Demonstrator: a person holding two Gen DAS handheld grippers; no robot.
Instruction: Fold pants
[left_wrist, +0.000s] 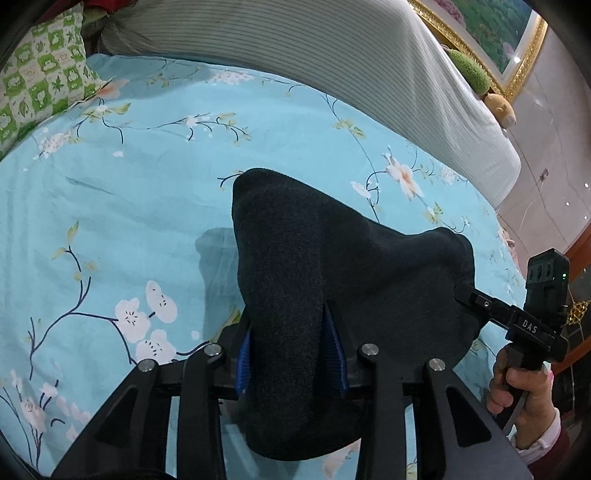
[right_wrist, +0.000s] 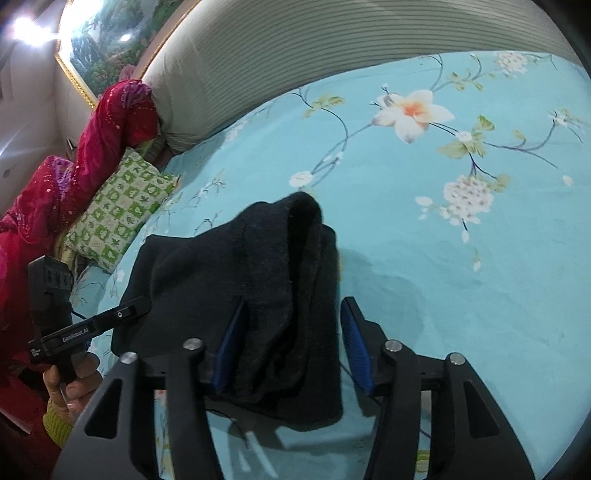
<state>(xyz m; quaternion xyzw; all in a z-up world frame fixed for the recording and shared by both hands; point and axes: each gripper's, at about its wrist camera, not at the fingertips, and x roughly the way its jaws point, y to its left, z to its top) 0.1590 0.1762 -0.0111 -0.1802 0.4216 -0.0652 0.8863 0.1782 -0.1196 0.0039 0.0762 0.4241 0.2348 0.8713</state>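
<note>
Dark pants (left_wrist: 295, 295) hide fingertips; left gripper (left_wrist: 291, 354) clamps fabric, right gripper (right_wrist: 291, 343) seemingly looser.

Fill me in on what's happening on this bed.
A person is folding dark pants over a blue floral bedsheet, with a handheld gripper in each hand. The left gripper is pinched on a bunched fold of the fabric. In the right wrist view, the right gripper has fabric between its blue pads, but the right-hand pad stands apart from the cloth, so a firm grip cannot be confirmed. The pants are lifted and draped between the two grippers, not yet laid flat.
</note>
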